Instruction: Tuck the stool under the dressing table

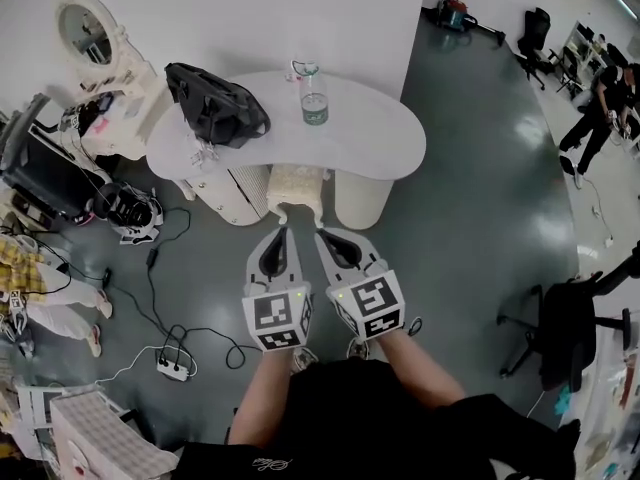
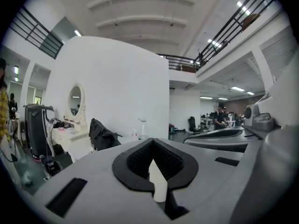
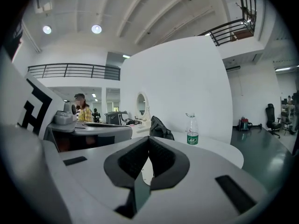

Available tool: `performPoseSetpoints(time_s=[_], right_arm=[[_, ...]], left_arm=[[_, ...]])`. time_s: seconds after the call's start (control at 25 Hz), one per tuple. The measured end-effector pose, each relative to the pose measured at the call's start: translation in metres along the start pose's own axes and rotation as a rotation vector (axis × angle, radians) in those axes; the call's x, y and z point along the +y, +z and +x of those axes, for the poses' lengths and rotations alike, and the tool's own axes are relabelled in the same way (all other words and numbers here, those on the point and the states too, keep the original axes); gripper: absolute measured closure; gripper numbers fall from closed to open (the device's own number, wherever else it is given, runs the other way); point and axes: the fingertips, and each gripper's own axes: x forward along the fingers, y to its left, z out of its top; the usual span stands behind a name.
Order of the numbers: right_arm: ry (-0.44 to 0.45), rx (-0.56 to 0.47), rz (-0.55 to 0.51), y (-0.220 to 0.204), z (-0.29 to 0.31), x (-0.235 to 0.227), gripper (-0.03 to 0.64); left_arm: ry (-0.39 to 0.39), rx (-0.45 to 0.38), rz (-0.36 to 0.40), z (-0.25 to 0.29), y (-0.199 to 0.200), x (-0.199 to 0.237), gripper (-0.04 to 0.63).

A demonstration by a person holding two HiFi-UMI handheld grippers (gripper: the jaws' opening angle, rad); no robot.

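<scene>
Located stool (image 1: 298,190) at the middle of the dressing table's (image 1: 375,138) near edge, between the two pedestals (image 1: 362,203); far part tucked beneath the top, near part showing past the edge; judged nearly home, perhaps one short push left.

Found left gripper (image 1: 282,232) and right gripper (image 1: 324,238) side by side, tips aimed at the stool from the near side, just short of it; contact not confirmed; both clamped tight, nothing between the pads.

Key relation: stool straight ahead of the tips and lower; push line square to the table's long near edge; no clear long axis on the stool, seat looking roughly square; neither hand plainly nearer, left tip perhaps a shade closer.

Seen in head view only: stool, pedestals, spacing to the tips.

Seen in gripper views: level outlook over the table top, stool absent; from the left one, black bag (image 2: 103,135), water bottle (image 2: 142,129), oval mirror (image 2: 75,100); from the right one, same bottle and bag, plus the table's right end.

Would lower the tips before any further push; otherwise risk of riding over the seat.
</scene>
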Motion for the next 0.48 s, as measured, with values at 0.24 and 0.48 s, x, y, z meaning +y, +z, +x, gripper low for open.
performPoseSetpoints(time_s=[0.24, 0.48], right_arm=[[-0.018, -0.033, -0.027, 0.012, 0.005, 0.010, 0.612], [-0.046, -0.047, -0.060, 0.022, 0.000, 0.004, 0.612]], left_arm=[[-0.026, -0.050, 0.000, -0.004, 0.011, 0.010, 0.591], [-0.051, -0.078, -0.007, -0.004, 0.017, 0.004, 0.591]])
